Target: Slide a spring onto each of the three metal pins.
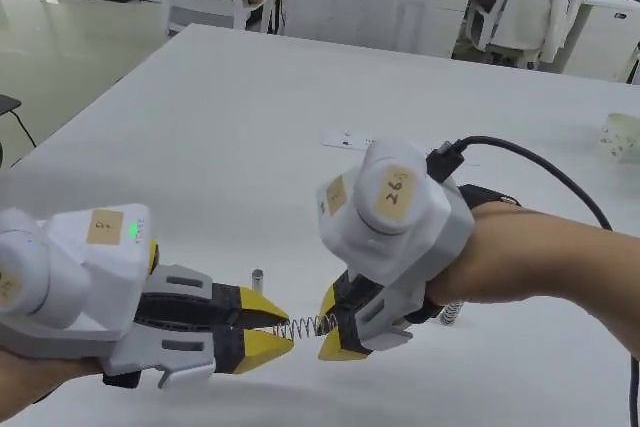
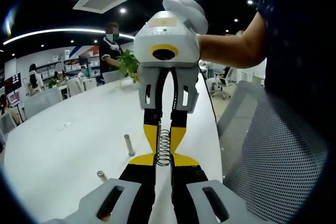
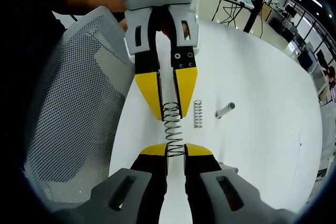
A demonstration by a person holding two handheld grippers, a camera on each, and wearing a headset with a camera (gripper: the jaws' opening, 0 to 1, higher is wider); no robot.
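A thin metal spring hangs level above the white table, held at both ends. My left gripper is shut on its left end and my right gripper is shut on its right end. In the left gripper view my own tips pinch the spring, with the right gripper opposite. One short metal pin stands upright and another pin is nearer. In the right gripper view a second spring and a pin lie on the table beside the held spring.
A black cable runs from the right gripper across the table. A small label lies mid-table and a clear container sits at the far right. A grey mesh chair stands by the table edge. Office chairs line the far side.
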